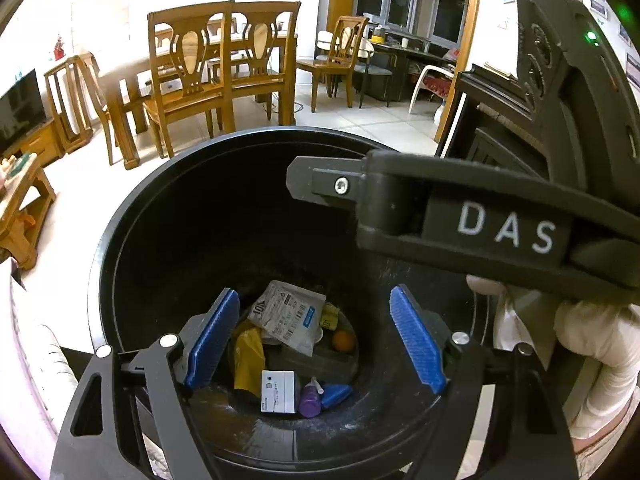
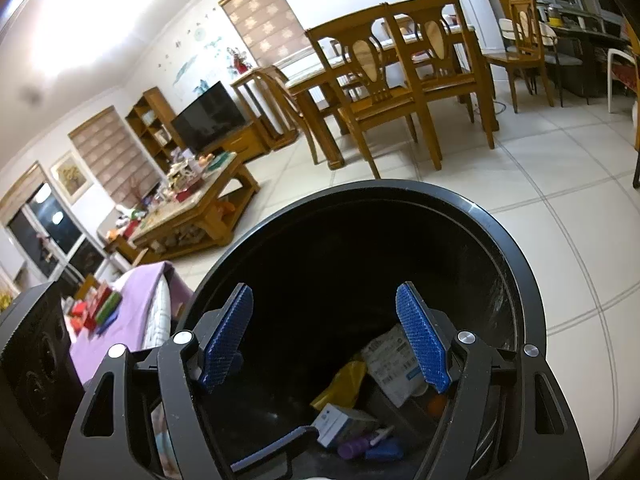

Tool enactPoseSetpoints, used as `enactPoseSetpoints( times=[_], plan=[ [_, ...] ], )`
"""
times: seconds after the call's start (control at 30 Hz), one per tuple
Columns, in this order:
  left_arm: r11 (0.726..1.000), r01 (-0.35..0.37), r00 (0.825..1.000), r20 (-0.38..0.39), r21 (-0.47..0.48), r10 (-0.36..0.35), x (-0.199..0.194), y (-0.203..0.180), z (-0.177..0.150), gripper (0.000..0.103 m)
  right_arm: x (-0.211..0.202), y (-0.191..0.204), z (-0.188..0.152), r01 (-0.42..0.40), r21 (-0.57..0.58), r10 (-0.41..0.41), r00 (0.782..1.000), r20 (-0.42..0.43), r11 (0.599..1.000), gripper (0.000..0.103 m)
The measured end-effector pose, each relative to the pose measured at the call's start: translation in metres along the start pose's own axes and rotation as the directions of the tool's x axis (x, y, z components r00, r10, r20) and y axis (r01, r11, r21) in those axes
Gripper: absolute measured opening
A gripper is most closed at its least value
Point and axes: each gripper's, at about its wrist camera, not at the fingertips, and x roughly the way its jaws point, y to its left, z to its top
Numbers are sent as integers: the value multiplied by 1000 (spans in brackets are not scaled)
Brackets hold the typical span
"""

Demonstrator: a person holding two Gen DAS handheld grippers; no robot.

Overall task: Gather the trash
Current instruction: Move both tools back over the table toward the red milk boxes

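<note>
A round black trash bin [image 1: 120, 248] stands on the tiled floor, also in the right wrist view [image 2: 520, 264]. At its bottom lie a white printed packet [image 1: 288, 312], a yellow wrapper [image 1: 248, 356], a small white box [image 1: 278, 392], a purple bottle [image 1: 310, 400], a blue piece [image 1: 336, 394] and an orange ball [image 1: 344, 340]. My left gripper [image 1: 316, 340] is open and empty above the bin's mouth. My right gripper [image 2: 326, 340] is open and empty over the bin; its black body [image 1: 460, 216] crosses the left wrist view. The packet [image 2: 386, 360], wrapper [image 2: 340, 384] and box [image 2: 340, 426] show below it.
A wooden dining table with chairs [image 1: 216, 68] stands beyond the bin. A cluttered coffee table [image 2: 192, 196] and a TV [image 2: 210, 116] are at the left. A purple-covered sofa [image 2: 136, 312] with small items is beside the bin. A dark cabinet [image 1: 496, 120] is at the right.
</note>
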Motion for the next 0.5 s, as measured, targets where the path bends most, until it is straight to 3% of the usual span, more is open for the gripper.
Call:
enactPoseSetpoints(
  times=[0.1,0.43,0.5],
  plan=[
    [1000,-3,1000,0,0,3,1,0,0,79,0,0,0,-2,5,2,1000,1,1000,79],
    [1000,-2,1000,4,-7,2,1,3,1,80,-2,0,-4,-1,15,1,1000,7,1000,79],
    [1000,-4,1000,13,-17,4,0,6,2,85,-4,1,-5,0,16,-1,1000,12,1000,79]
  ],
)
